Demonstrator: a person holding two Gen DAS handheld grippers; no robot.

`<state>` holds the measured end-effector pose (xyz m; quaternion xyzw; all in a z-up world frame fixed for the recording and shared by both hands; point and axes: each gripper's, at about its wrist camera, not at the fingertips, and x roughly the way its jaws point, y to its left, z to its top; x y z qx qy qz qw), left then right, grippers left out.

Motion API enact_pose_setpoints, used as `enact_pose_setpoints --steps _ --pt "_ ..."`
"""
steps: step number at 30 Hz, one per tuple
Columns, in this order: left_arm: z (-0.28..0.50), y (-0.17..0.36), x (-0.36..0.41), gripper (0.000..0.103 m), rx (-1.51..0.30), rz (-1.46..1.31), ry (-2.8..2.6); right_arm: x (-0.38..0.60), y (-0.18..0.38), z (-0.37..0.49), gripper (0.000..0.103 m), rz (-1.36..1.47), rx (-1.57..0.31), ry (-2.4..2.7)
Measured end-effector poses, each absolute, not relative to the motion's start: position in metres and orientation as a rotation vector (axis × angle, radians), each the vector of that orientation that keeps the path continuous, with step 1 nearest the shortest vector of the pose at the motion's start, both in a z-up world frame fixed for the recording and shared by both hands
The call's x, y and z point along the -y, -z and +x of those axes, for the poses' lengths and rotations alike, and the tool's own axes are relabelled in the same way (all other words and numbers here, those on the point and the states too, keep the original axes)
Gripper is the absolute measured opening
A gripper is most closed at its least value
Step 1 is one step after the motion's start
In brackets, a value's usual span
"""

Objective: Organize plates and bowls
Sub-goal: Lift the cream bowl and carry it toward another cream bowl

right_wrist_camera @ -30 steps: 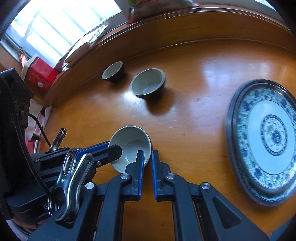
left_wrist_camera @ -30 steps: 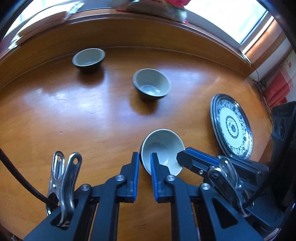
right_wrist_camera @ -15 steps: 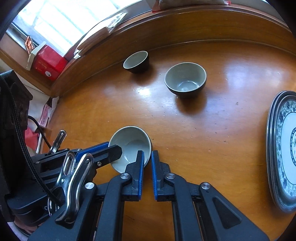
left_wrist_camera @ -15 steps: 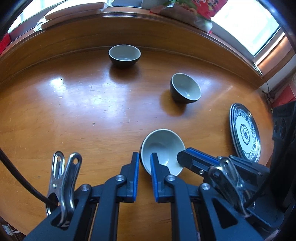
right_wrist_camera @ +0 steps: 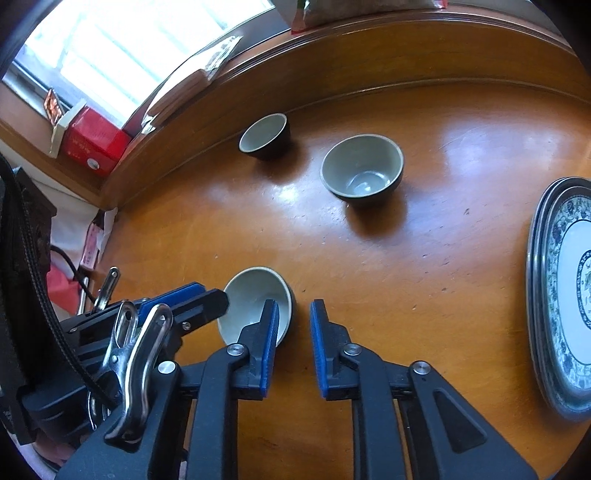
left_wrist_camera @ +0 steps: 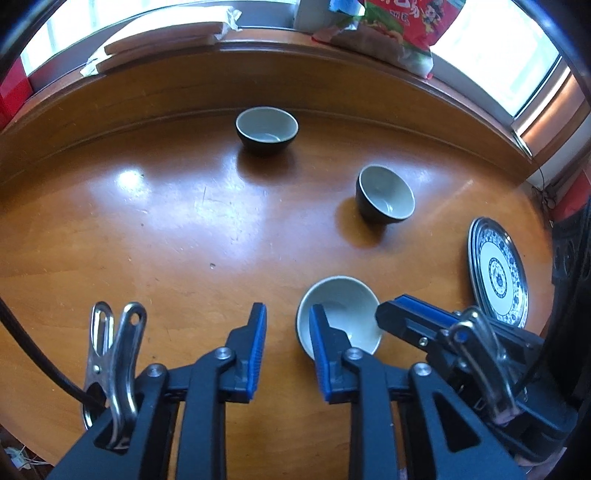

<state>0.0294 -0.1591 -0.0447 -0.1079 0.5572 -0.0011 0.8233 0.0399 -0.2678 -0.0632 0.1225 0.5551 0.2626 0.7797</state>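
You are working over a glossy orange-brown wooden table [left_wrist_camera: 177, 236] with a raised curved back edge, set under a bright window.

The landmark is the small pale-green ceramic bowl with a dark outside [left_wrist_camera: 338, 314] right at your fingertips. Your left gripper [left_wrist_camera: 284, 332] has its blue-padded jaws opening; the right-hand finger dips inside this bowl's rim while the other finger stands outside over bare wood, and the pads do not press the rim. Your right gripper [right_wrist_camera: 293, 328] is opening too: its left-hand finger reaches into the same bowl [right_wrist_camera: 255, 302] from the opposite side, its other finger outside, again with no pinch.

Beyond that bowl, a second pale-green bowl with a dark shell [left_wrist_camera: 386, 199] sits well apart, and a third matching bowl [left_wrist_camera: 266, 129] lies farther still, near the back edge.

The right wrist view shows that the blue-and-white patterned round plates [right_wrist_camera: 565, 295], well to the right of the near bowl, form a stack of several rims; the left view gives only a thin ellipse [left_wrist_camera: 496, 271]. The right view alone shows a red cardboard box [right_wrist_camera: 92, 144] on the sill; the left view alone shows a colourful red snack bag [left_wrist_camera: 391, 26] there.
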Motion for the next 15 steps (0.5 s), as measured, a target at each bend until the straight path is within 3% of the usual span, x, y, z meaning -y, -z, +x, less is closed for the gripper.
enact_pose_setpoints --steps 15 --pt "0.055 0.031 0.159 0.024 -1.150 -0.230 0.033 0.291 0.048 0.061 0.020 0.280 -1.153 -0.498"
